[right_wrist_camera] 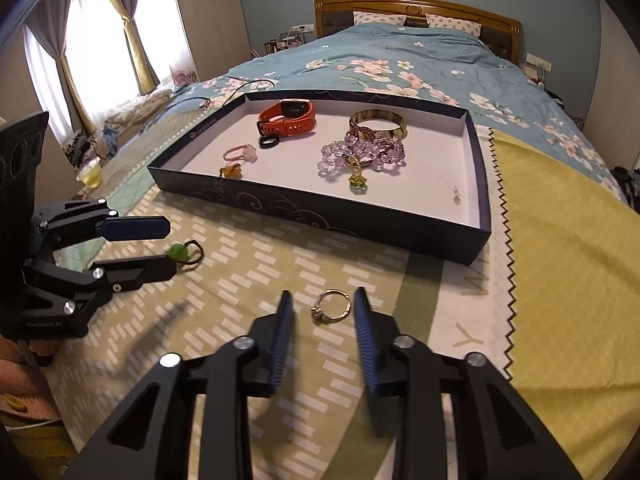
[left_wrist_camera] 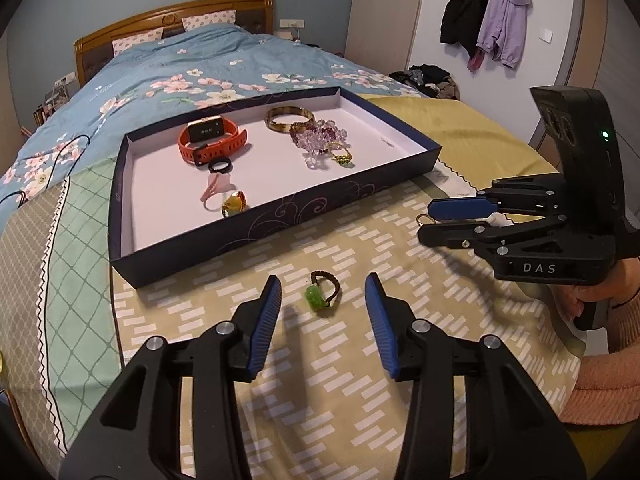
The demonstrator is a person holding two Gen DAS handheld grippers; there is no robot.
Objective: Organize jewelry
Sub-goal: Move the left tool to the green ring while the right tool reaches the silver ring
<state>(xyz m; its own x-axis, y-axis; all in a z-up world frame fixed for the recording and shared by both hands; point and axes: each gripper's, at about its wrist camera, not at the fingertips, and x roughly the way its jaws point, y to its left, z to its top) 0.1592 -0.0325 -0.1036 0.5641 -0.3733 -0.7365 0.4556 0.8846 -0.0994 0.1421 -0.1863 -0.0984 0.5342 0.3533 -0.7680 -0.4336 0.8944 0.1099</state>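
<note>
A dark blue tray (left_wrist_camera: 280, 216) with a white floor lies on the bed and holds an orange watch (left_wrist_camera: 212, 140), a gold bangle (left_wrist_camera: 290, 118), purple beads (left_wrist_camera: 320, 138) and several rings. My left gripper (left_wrist_camera: 323, 286) is open, its fingers either side of a green-stone ring (left_wrist_camera: 322, 296) on the patterned cloth. My right gripper (right_wrist_camera: 322, 298) is open around a thin metal ring (right_wrist_camera: 332, 306) on the cloth. The tray (right_wrist_camera: 476, 184), the watch (right_wrist_camera: 288, 118) and the green-stone ring (right_wrist_camera: 184, 254) also show in the right wrist view.
The patterned cloth (left_wrist_camera: 344, 360) lies over a yellow sheet (right_wrist_camera: 568, 280) and a blue flowered quilt (left_wrist_camera: 180, 68). Coats (left_wrist_camera: 488, 20) hang on the wall at the right. A cup (right_wrist_camera: 91, 174) stands beside the bed by the window.
</note>
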